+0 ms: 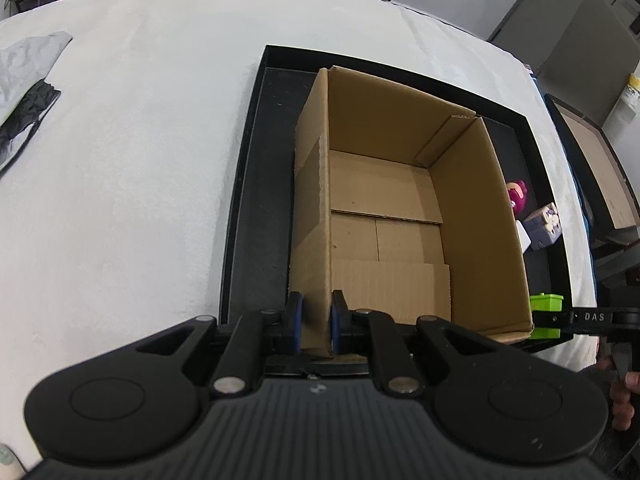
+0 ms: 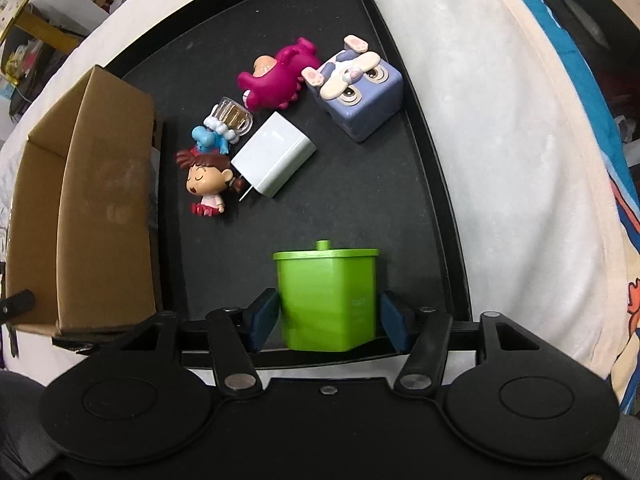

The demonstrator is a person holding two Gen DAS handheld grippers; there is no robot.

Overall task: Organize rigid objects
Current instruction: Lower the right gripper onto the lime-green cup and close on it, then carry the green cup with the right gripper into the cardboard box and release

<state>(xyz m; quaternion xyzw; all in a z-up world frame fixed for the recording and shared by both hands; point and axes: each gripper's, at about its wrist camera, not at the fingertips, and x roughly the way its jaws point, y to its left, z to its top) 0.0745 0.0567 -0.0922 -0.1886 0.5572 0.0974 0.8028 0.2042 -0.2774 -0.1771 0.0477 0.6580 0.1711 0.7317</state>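
Corrugated cardboard box (image 1: 400,208) wall sits clenched in the left tongs (image 1: 317,322); one smooth green plastic bin (image 2: 328,298) stands between the released right tongs (image 2: 328,322).

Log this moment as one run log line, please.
left tongs: shut on cardboard box wall | right tongs: open around green bin | tray: toys, charger loose

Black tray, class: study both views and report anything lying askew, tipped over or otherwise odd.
Several toys lie toppled on the black tray: the magenta bear figure on its side and the purple cube bunny upside down. The white charger lies flat, prongs out. The green bin stands upright.
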